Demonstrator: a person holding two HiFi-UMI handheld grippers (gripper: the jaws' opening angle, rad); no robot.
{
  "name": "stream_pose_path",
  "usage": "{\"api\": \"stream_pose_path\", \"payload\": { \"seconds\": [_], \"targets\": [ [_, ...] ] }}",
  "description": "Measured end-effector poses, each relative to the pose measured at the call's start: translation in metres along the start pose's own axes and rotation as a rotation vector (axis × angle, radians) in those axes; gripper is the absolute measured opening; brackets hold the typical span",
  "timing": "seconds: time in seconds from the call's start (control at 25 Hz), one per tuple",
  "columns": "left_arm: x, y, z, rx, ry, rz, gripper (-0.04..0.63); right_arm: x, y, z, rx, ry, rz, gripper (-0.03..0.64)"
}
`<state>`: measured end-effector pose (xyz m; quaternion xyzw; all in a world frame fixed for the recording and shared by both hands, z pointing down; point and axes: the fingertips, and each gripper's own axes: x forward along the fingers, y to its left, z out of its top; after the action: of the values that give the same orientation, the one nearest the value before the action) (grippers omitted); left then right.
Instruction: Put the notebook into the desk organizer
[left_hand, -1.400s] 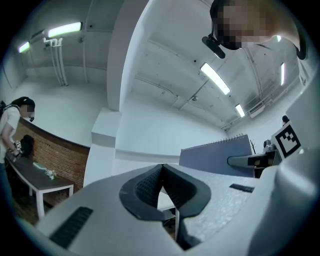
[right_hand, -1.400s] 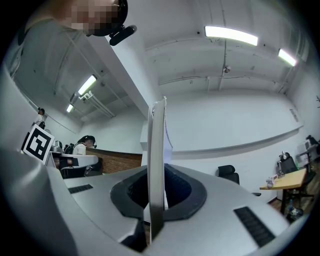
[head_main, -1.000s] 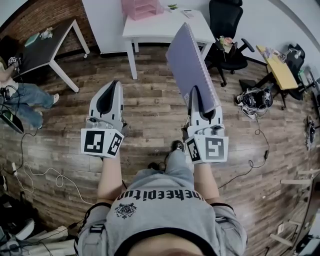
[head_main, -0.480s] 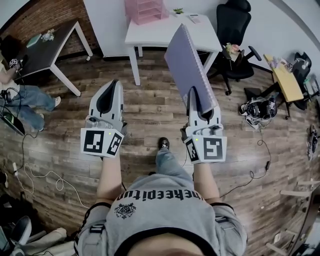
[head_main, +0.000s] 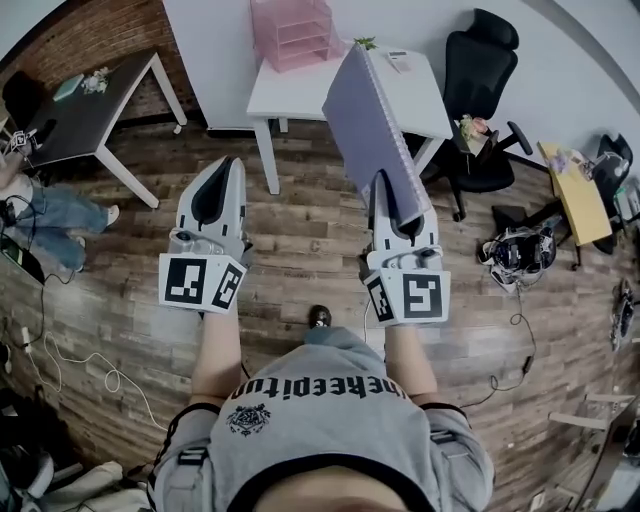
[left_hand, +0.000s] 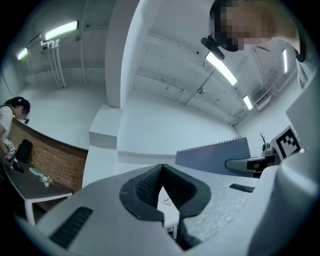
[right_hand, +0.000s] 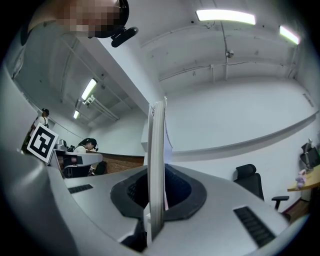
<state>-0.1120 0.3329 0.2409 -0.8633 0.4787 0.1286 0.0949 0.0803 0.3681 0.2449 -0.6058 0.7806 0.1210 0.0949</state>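
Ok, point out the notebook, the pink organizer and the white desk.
notebook (head_main: 374, 130), head view, middle of its purple cover
pink organizer (head_main: 292, 35), head view, its front trays
white desk (head_main: 295, 92), head view, bare top left of the notebook

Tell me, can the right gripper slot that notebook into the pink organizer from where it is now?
Probably not yet. The right gripper clamps the notebook upright, but the pink organizer sits at the white table's far side, with wooden floor between. Nothing seems to block the way.

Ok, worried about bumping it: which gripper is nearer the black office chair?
Right. The right gripper, shut on the purple spiral notebook, sits left of the black office chair in the head view; the left gripper is farther left.
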Motion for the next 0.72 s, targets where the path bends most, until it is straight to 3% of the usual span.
{"api": "stream_pose_path", "payload": {
  "seconds": [0.36,0.72],
  "targets": [
    [0.085,0.013,-0.024,0.015,0.003,0.02,0.003,0.072,-0.051,-0.025,0.012,-0.001,0.038,0.031],
    [0.129,0.024,-0.055,0.001,0.036,0.031,0.003,0.115,-0.077,-0.054,0.026,0.018,0.064,0.031]
  ]
}}
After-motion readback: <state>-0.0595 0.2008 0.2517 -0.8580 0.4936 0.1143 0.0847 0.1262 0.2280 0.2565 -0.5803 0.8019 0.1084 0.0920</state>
